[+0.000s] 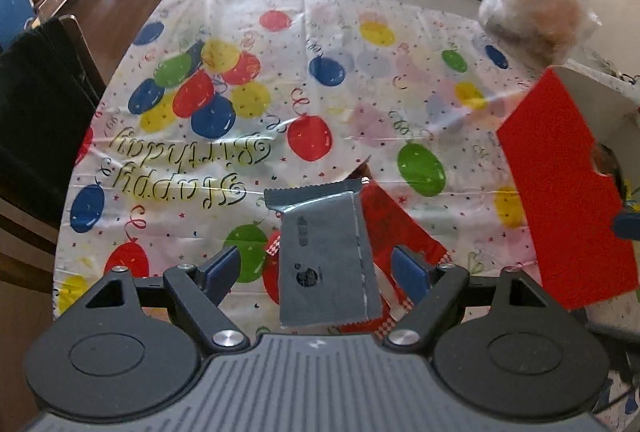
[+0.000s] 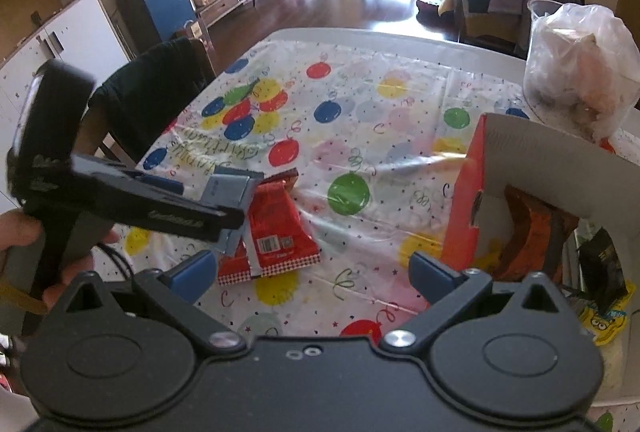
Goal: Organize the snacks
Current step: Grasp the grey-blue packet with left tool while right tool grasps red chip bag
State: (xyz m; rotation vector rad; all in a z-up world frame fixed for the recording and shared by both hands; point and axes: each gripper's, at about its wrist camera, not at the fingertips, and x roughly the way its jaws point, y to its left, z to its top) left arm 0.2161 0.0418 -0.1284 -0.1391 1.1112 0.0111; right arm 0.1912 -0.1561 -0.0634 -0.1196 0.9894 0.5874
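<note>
A grey snack packet [image 1: 324,252] lies on the balloon tablecloth [image 1: 360,79], partly on top of red packets [image 1: 400,232]. My left gripper [image 1: 316,272] hangs over it, open, with one blue pad on each side and neither touching the packet. The right wrist view shows the same left gripper [image 2: 216,201], held by a hand, above the grey packet [image 2: 228,191] and a red packet [image 2: 276,232]. My right gripper [image 2: 312,274] is open over the cloth with nothing between its fingers. A red cardboard box [image 2: 464,216] stands open to its right, with orange packets [image 2: 528,232] inside.
A crumpled plastic bag [image 2: 580,63] sits behind the box at the table's far right. A dark packet [image 2: 604,264] and a yellow one [image 2: 604,324] lie right of the box. A chair draped in black cloth [image 2: 152,99] stands at the table's left edge.
</note>
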